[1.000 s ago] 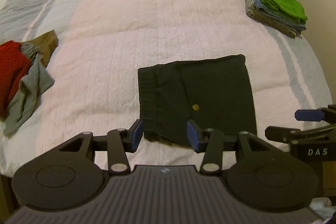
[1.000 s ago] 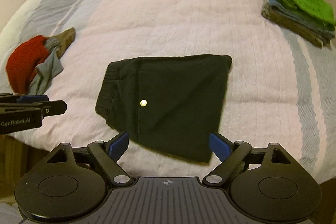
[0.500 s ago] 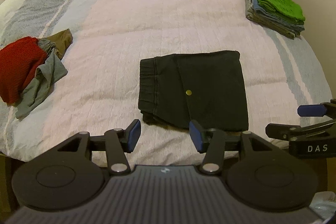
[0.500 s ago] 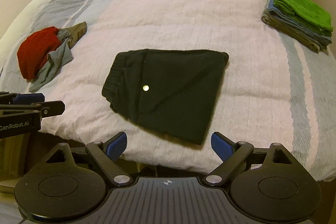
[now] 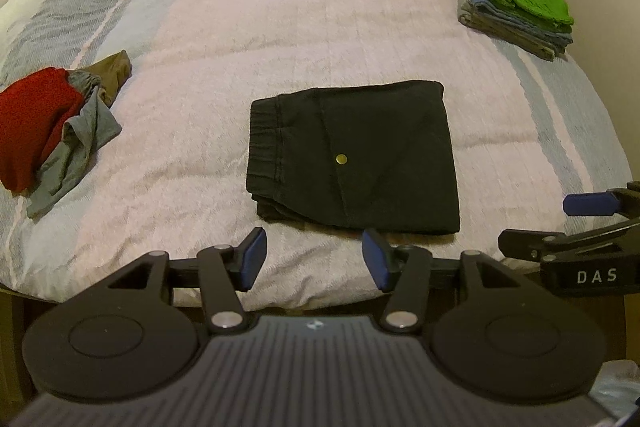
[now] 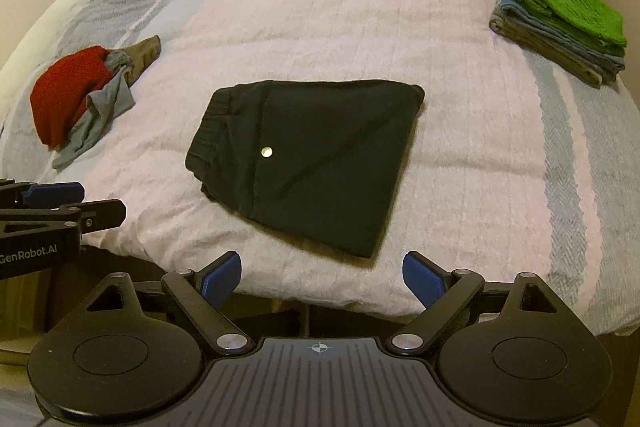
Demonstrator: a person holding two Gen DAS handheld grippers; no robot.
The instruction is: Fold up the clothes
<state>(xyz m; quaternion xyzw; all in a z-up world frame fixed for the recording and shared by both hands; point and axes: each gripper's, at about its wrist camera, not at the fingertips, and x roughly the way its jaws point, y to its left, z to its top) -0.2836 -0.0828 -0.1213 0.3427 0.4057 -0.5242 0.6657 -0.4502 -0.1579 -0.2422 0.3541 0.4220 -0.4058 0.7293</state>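
Observation:
Folded black shorts [image 5: 352, 159] [image 6: 308, 159] with a brass snap lie flat on the pink quilt near the bed's front edge. My left gripper [image 5: 314, 259] hovers open just short of the shorts' near edge, holding nothing. Over the bed's front edge my right gripper [image 6: 322, 277] hangs open and wide, also holding nothing, a little back from the shorts. The right gripper [image 5: 592, 227] also shows at the right rim of the left wrist view, and the left gripper [image 6: 60, 203] at the left rim of the right wrist view.
A heap of unfolded clothes [image 5: 52, 123] [image 6: 84, 95], red, grey and olive, lies at the bed's left side. A stack of folded clothes [image 5: 516, 7] [image 6: 560, 23] with a green piece on top sits at the far right. The pink quilt [image 5: 312, 7] stretches back to curtains.
Both grippers have pulled back and up from the shorts, which look smaller and farther now. The shorts have not moved. Both grippers stay open.

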